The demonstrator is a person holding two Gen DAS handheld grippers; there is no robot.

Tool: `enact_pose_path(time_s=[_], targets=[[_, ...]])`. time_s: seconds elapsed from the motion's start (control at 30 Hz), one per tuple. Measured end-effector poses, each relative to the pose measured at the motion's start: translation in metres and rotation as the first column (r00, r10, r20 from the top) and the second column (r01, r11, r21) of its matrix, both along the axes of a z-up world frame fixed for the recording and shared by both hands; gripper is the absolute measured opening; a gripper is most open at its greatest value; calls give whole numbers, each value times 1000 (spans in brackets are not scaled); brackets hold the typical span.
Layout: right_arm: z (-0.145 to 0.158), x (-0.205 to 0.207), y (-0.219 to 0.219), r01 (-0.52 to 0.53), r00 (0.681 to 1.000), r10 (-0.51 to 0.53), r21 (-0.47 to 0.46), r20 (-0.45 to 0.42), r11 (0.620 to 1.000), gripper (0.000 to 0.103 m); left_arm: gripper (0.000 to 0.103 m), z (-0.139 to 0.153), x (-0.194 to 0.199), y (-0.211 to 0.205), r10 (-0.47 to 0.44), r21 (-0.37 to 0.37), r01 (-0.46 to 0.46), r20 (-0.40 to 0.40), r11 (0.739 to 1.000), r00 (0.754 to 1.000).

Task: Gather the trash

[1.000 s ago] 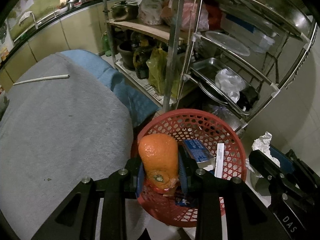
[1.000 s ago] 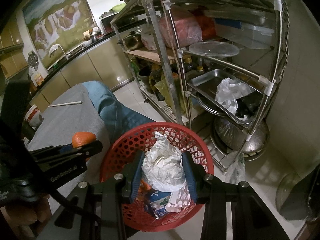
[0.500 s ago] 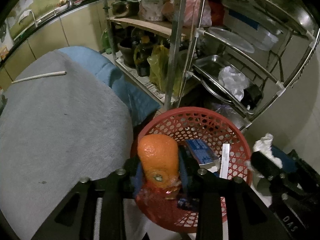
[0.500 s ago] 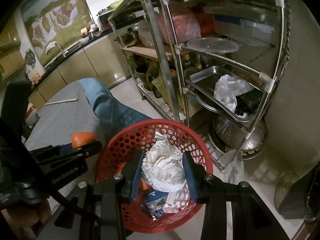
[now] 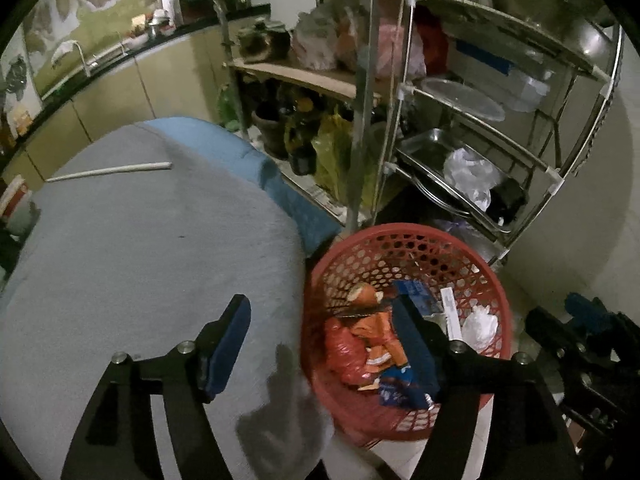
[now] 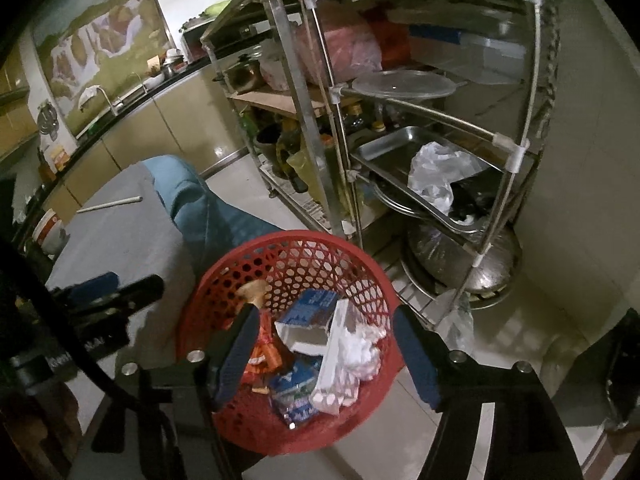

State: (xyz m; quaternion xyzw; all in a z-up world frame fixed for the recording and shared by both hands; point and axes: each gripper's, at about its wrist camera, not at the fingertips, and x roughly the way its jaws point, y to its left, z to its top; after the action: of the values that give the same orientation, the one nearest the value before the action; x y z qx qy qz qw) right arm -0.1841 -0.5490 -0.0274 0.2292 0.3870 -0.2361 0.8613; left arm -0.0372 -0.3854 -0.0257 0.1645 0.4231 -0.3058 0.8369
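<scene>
**Both tongs spread wide over the red basket**

The left gripper is seen with its jaws opening, and nothing is held between the blue pads; one pad stands over the grey cloth and the other over the inside of the red basket. The right gripper is likewise caught with its jaws opening, and no object is pressed by its pads; the basket's contents are seen through the gap, well below the fingers.

The basket is set on the tiled floor, just beside the edge of the cloth-covered table and in front of a metal rack. The trash is found inside it. An orange peel lies against the basket's inner wall on the table side, with orange wrappers beneath it. A crumpled white tissue rests on the side away from the table, touching a white strip of packaging. A blue and white carton lies near the middle, and a second blue packet lies nearer the camera.

On the grey cloth a thin white stick is left, far from the basket. A blue cloth is draped over the table's far edge. A steel tray with a white plastic bag in it is held on the rack's shelf.
</scene>
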Motion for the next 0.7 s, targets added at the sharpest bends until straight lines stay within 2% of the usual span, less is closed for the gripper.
enact_pose_path(time_s=[0.13,0.2,0.37,0.47,0.57,0.7], targets=[[15,-16,21,-8,1000,8,-48,2,999,102,79,16,-12,17,-5,-47,6,11,999,1000],[22,-21,32,-14,1000,14,-71,6,997,102,85,26,-20,25,-13,-73,15,25,997,1000],[38,-34,65,-38,999,37,-125,-6,991,103,88,47,-36,45,-34,-122,40,50,992,998],[39,-39,77,-32,999,28,-148,-30,989,103,96,56,-42,58,-14,-142,24,74,990,997],[41,-44,86,-15,999,10,-155,-31,988,103,96,60,-45,67,7,-138,7,99,990,995],[46,-44,93,-23,999,17,-177,-37,984,103,96,59,-48,73,-7,-154,20,85,988,996]])
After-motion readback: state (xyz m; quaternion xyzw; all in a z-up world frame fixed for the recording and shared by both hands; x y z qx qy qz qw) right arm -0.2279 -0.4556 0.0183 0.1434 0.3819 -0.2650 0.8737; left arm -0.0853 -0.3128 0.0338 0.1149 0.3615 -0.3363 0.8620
